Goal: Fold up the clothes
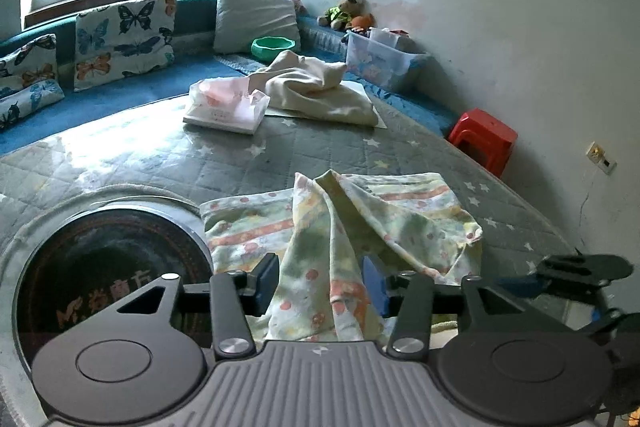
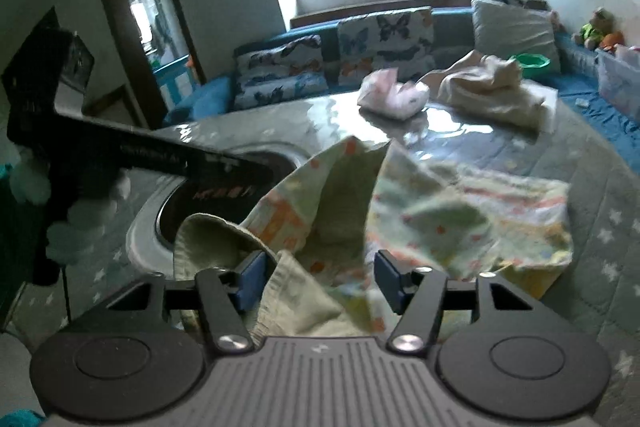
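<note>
The left gripper (image 1: 320, 285) and right gripper (image 2: 320, 277) are both standing wide, the patterned garment (image 1: 360, 219) lying slack between their pads, stretching toward twelve o'clock.

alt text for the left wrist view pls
The left gripper stands open with a patterned garment draped between its blue pads, not pinched, on a quilted star-print table. Behind lie a cream cloth and a tissue pack.
</note>
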`<state>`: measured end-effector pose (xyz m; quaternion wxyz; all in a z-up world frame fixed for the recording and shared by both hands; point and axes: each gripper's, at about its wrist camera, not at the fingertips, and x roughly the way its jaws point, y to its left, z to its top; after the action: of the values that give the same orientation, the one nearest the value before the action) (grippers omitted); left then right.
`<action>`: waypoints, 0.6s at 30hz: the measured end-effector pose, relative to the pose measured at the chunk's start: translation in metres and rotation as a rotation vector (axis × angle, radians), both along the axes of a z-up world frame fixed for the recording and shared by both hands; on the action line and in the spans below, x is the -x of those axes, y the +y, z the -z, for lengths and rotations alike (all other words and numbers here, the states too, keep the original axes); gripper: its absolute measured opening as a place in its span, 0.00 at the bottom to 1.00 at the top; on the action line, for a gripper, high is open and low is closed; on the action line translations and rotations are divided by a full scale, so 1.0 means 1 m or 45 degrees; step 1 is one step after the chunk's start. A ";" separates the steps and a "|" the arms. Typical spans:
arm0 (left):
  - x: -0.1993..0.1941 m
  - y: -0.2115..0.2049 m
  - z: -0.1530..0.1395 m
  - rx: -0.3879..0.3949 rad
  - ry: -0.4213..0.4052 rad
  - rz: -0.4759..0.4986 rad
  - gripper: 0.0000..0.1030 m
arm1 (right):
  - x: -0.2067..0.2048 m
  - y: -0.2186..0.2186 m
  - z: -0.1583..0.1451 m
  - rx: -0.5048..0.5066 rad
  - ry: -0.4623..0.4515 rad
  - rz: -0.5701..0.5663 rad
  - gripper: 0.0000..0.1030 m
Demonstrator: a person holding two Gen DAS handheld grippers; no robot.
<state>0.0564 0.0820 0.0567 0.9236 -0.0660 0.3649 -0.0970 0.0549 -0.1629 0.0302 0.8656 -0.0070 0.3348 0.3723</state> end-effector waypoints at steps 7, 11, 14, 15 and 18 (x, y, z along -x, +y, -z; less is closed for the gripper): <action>0.010 -0.014 0.012 -0.019 0.050 -0.011 0.61 | 0.002 -0.011 0.004 0.001 0.002 0.076 0.78; 0.018 -0.018 0.015 -0.026 0.061 -0.034 0.66 | 0.009 -0.019 0.005 -0.012 -0.010 0.127 0.82; 0.025 -0.021 0.016 -0.039 0.061 -0.053 0.69 | 0.014 -0.025 0.007 -0.014 0.001 0.156 0.88; 0.027 -0.022 0.017 -0.044 0.062 -0.058 0.70 | 0.016 -0.026 0.009 -0.014 0.004 0.165 0.89; 0.034 -0.025 0.019 -0.068 0.062 -0.081 0.73 | 0.022 -0.031 0.012 -0.025 0.020 0.186 0.90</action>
<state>0.0223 0.0566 0.0376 0.9185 -0.0553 0.3875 -0.0560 0.0334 -0.1935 0.0184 0.8878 0.0287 0.3375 0.3116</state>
